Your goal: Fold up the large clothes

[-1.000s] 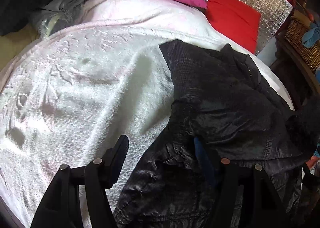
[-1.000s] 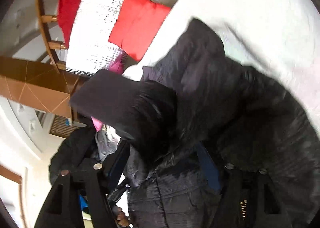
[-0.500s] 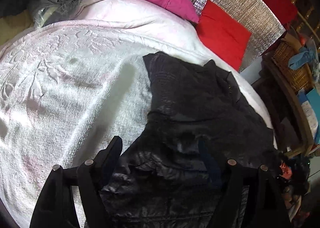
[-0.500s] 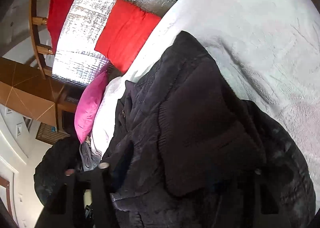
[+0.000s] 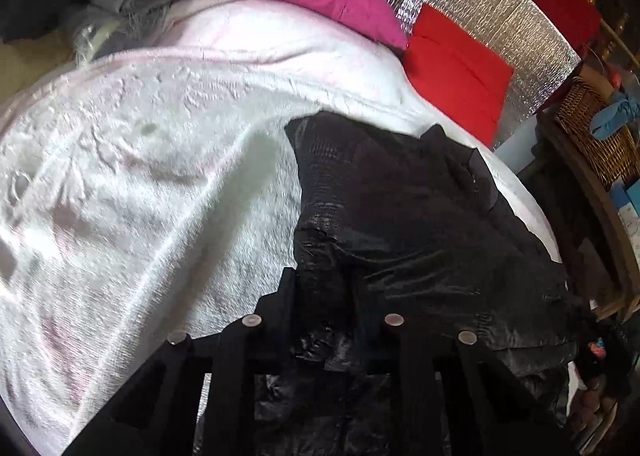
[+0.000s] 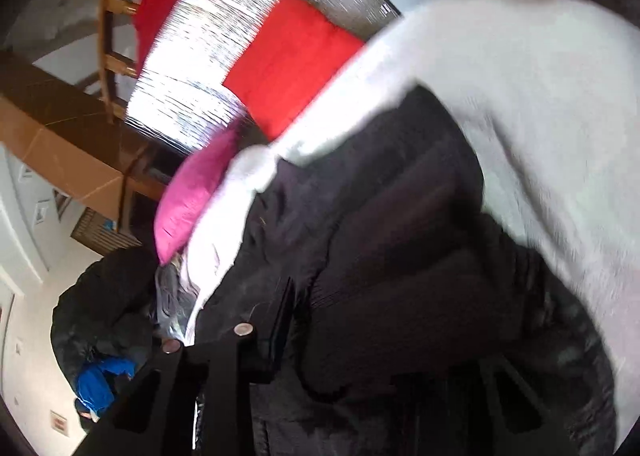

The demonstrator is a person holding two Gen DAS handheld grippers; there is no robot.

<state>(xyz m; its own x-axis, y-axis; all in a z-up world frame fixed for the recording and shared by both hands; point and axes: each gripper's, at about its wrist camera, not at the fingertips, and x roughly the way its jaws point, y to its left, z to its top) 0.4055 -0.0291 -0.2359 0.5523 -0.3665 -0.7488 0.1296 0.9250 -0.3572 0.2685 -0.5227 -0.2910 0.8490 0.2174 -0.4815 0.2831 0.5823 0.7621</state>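
Black jacket (image 5: pixel 420 224) is being gripped on bed (image 5: pixel 160 176) by L gripper (image 5: pixel 324 320) & R gripper (image 6: pixel 348 336) jaws, just closed; blue cloth (image 5: pixel 612 112) is being held in wicker basket (image 5: pixel 592 136).

R gripper (image 6: pixel 344 340) tip under jacket (image 6: pixel 400 256)

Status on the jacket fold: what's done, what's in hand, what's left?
Done: the black jacket lies on the white blanket, bunched, with no clean fold showing. In hand: both grippers' jaws have just been closing; the left gripper pinches the jacket's shiny near edge, and jacket fabric lies between the right gripper's jaws too. Left: all the folding, it seems.
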